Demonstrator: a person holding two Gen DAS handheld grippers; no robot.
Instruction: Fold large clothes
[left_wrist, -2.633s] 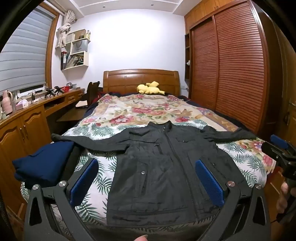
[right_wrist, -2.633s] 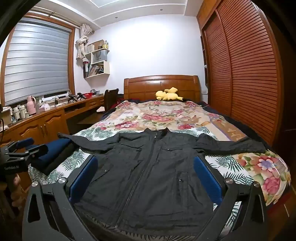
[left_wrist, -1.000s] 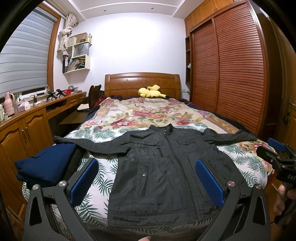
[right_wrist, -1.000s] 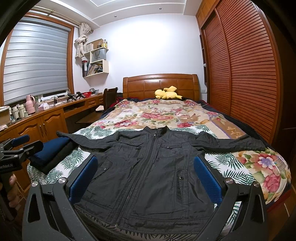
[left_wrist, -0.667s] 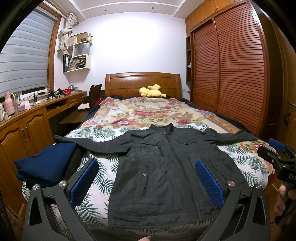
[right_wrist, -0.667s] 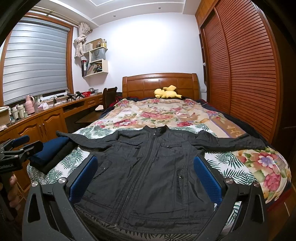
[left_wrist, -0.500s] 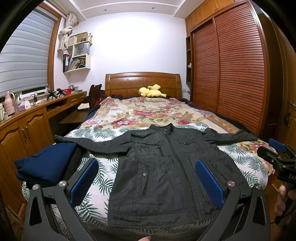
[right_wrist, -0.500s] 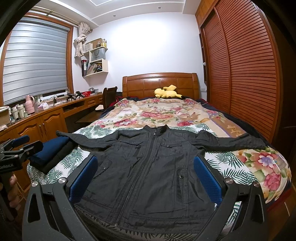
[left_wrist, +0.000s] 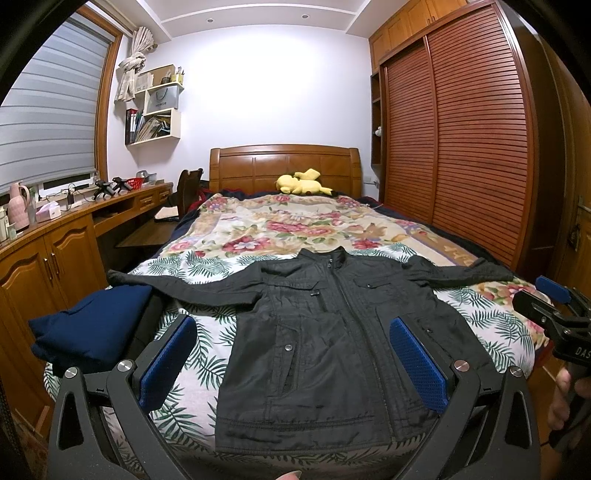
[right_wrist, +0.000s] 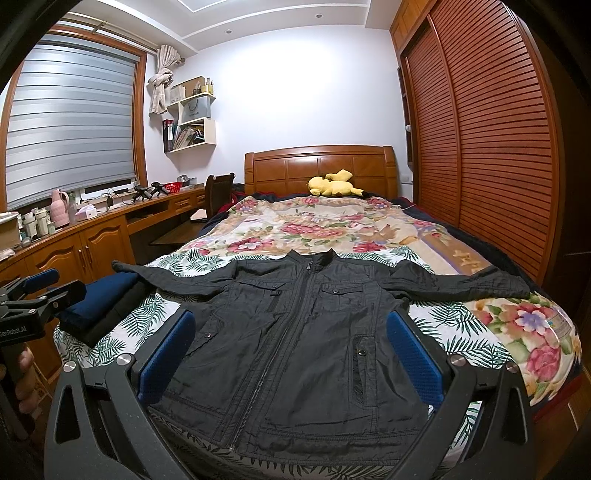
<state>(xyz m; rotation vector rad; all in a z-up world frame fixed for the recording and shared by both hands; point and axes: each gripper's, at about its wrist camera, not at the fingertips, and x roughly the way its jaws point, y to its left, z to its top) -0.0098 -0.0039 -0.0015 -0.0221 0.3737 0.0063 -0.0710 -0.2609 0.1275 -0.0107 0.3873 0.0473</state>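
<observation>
A black zip jacket (left_wrist: 325, 332) (right_wrist: 295, 332) lies flat, front up, on the foot of the bed, both sleeves spread out sideways and the collar pointing at the headboard. My left gripper (left_wrist: 291, 354) hovers open above the hem, its blue pads wide apart and nothing between them. My right gripper (right_wrist: 291, 354) is likewise open and empty over the jacket's lower half. Each view shows the other gripper at the frame edge, held by a hand: the right gripper (left_wrist: 554, 306) and the left gripper (right_wrist: 37, 291).
The bed's floral cover (left_wrist: 295, 229) runs to a wooden headboard (left_wrist: 284, 166) with a yellow plush toy (left_wrist: 303, 182). Folded navy and black clothes (left_wrist: 92, 325) are stacked at the bed's left corner. A wooden desk and cabinets (left_wrist: 48, 251) line the left; slatted wardrobe doors (left_wrist: 461, 147) the right.
Both views have lifted slightly since 2.6 s ago, so the jacket sits a bit lower and farther; over the last second almost nothing moves. Both grippers stay open.
</observation>
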